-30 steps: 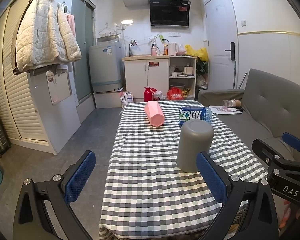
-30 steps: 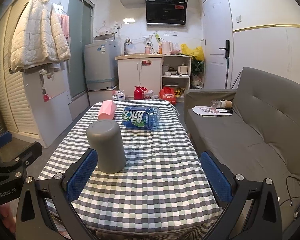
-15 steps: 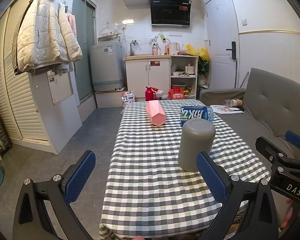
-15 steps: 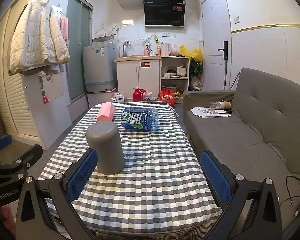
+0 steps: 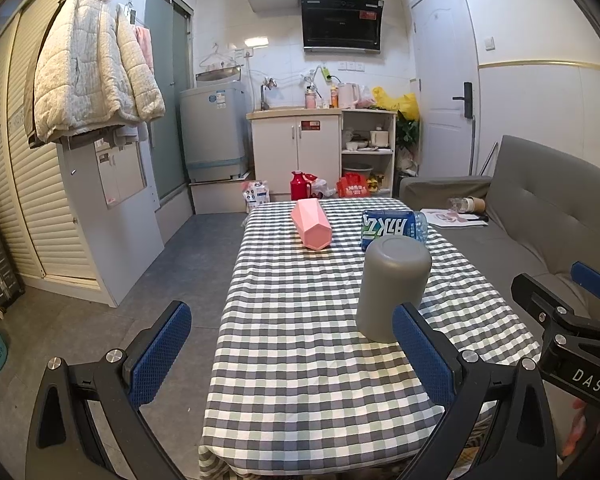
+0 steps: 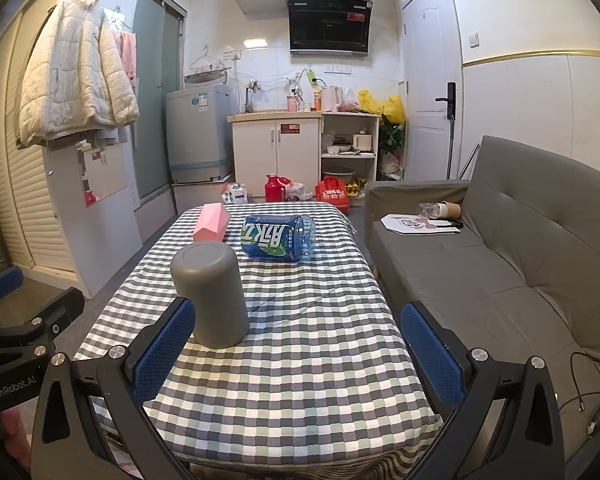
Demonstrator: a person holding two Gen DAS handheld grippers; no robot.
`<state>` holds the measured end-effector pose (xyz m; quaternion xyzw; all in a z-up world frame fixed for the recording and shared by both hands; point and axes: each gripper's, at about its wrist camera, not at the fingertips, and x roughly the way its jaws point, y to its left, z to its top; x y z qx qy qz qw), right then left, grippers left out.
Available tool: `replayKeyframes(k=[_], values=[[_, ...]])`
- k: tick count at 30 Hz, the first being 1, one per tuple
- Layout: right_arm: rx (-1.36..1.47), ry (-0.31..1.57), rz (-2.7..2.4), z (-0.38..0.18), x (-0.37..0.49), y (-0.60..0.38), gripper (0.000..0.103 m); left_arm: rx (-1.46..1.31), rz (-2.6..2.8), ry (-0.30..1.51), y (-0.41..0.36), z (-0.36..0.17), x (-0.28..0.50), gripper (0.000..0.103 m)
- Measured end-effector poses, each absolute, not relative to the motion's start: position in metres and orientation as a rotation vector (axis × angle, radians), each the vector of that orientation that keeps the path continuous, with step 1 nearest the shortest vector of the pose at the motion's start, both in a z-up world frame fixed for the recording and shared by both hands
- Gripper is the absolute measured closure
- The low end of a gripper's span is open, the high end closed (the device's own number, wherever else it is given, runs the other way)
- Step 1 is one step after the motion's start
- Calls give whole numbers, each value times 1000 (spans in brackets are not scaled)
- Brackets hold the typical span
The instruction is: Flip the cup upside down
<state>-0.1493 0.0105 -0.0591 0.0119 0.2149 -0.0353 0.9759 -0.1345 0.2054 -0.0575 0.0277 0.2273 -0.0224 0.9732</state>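
Already upside down: grey cup (image 5: 392, 284), base up, standing on the checked surface (image 5: 300, 360) right of centre in the left view (left of centre in the right view). Behind it, pink vase (image 5: 311, 224) and blue-labelled water bottle (image 6: 278, 237), both lying flat. Left gripper (image 5: 292, 354) and right gripper (image 6: 296, 350) low in frame, jaws wide apart, gripping nothing, short of the cup.
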Motion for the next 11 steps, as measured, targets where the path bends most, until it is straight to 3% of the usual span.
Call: replayKeyframes(k=[11], values=[[22,437,-72,-60,-148,11,0,64,-48,462,205,-59,-134,0]])
